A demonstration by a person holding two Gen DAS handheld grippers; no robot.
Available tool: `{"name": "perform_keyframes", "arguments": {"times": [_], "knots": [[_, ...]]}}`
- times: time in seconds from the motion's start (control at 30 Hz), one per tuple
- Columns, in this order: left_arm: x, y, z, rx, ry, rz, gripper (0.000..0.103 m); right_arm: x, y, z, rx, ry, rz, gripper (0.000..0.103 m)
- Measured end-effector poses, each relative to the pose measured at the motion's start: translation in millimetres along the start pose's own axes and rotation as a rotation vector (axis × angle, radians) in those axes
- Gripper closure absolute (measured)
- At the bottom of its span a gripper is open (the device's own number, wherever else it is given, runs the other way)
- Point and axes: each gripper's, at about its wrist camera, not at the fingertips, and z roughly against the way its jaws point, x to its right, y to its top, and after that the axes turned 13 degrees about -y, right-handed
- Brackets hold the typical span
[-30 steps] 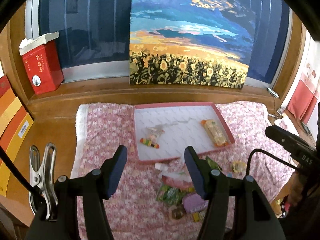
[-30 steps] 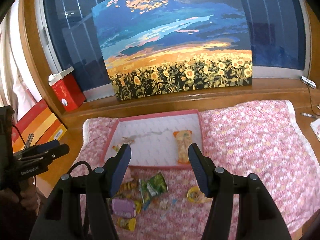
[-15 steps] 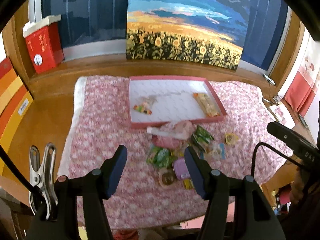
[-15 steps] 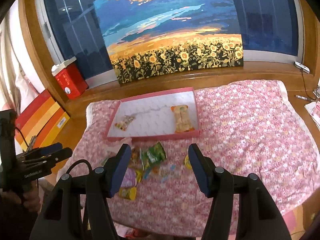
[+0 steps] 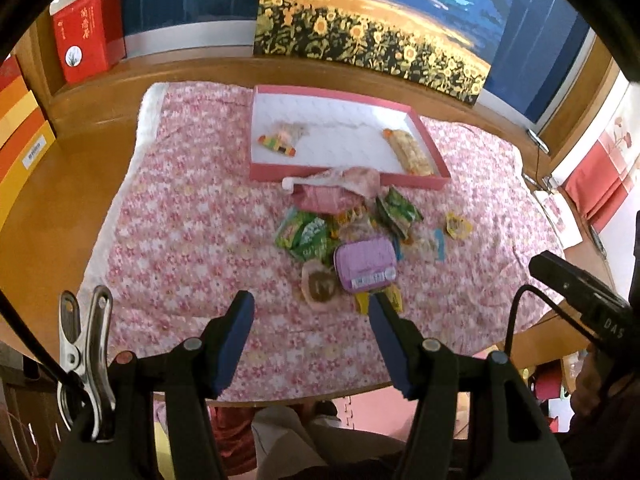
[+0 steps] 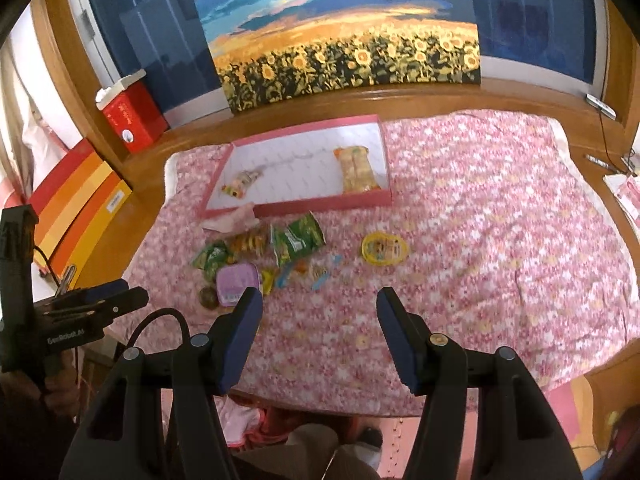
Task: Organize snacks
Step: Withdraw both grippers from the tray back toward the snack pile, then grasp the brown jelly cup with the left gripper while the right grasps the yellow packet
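Pink floral cloth [image 5: 192, 216] covers a wooden table, with a sunflower painting [image 6: 352, 60] leaning against the dark window behind it. On the cloth sits a pink-rimmed tray [image 5: 348, 171] holding a long biscuit packet [image 5: 410, 152] at one side and a small candy packet [image 5: 278, 144] at the other. Just in front of the tray lies a loose heap of snacks: green packets [image 5: 306, 234], a lilac tin [image 5: 365, 265], and a yellow jelly cup [image 6: 385, 249] a little apart. Left gripper [image 5: 311, 336] and right gripper [image 6: 319, 334] both hang above the near edge of the cloth, jaws apart and empty.
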Motion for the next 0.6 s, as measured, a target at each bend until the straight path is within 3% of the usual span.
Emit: {"name": "perform_keyframes", "arguments": {"times": [0.33, 0.6], "knots": [[3, 9, -12, -0.024, 0.000, -0.045, 0.040, 4, 2, -4, -0.009, -0.016, -0.022, 0.042], [3, 10, -63, -0.100, 0.010, -0.121, 0.043, 28, 0, 3, 0.009, -0.077, -0.088, 0.042]]}}
